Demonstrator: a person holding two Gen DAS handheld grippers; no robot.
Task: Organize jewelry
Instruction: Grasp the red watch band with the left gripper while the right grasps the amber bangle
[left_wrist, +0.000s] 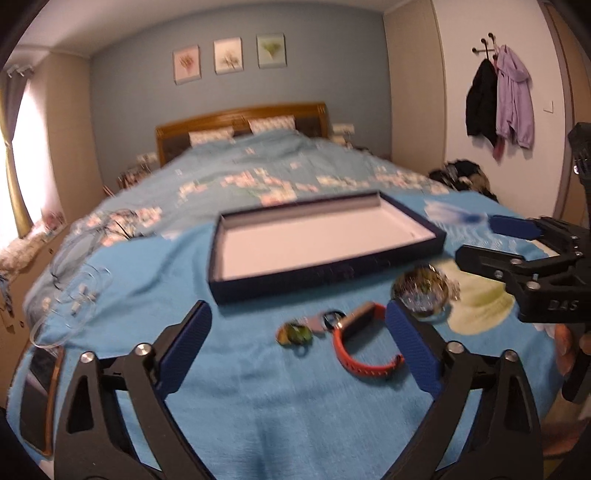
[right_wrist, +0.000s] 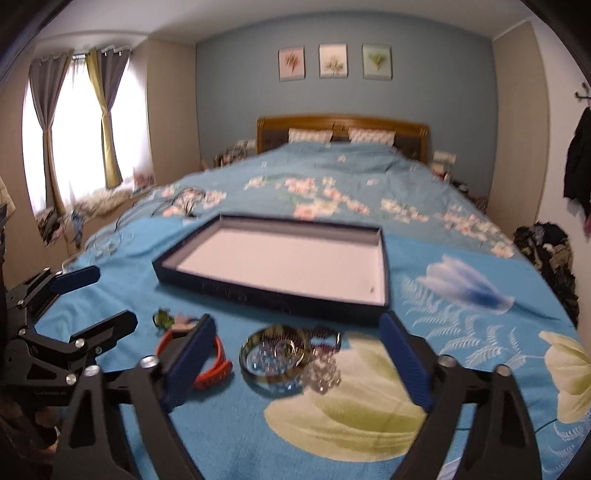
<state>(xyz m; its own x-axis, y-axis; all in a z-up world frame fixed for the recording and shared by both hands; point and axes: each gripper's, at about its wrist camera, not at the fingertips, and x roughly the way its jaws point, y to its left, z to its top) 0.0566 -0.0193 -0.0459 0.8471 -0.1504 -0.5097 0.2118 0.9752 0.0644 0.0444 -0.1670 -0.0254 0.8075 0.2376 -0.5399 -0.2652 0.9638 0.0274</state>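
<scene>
Now: Jewelry Waiting Beside the Tray on the Bed

Spread wide under everything, a bed (right_wrist: 332, 177) with a blue flowered cover, lots of bare cloth to the right and toward the pillows. Near the foot of it, a flat dark-blue tray (right_wrist: 384, 266) with a white floor, long side running left to right, near wall facing the grippers, nothing inside. Just in front of that near wall, close but not touching, a row of small jewelry lying flat. Biggest of the row, a round shiny bangle (right_wrist: 275, 354) with a heap of clear beads (right_wrist: 325, 369) touching its right side. To its left, an orange-red wristband (left_wrist: 364, 354), curled open like a letter C, its dark end pointing up toward the tray. Left again, a small green pendant (left_wrist: 293, 334) and a little ring-shaped piece (left_wrist: 334, 317) just beside it; too blurry for more.

Left gripper (left_wrist: 299, 350) spread wide, clasping nothing, wristband and pendant lying between its blue pads. Right gripper (right_wrist: 299, 363) spread wide too, clasping nothing, bangle and beads lying between its pads. Off the left edge of the bed, a bright window with curtains (right_wrist: 107, 122).
</scene>
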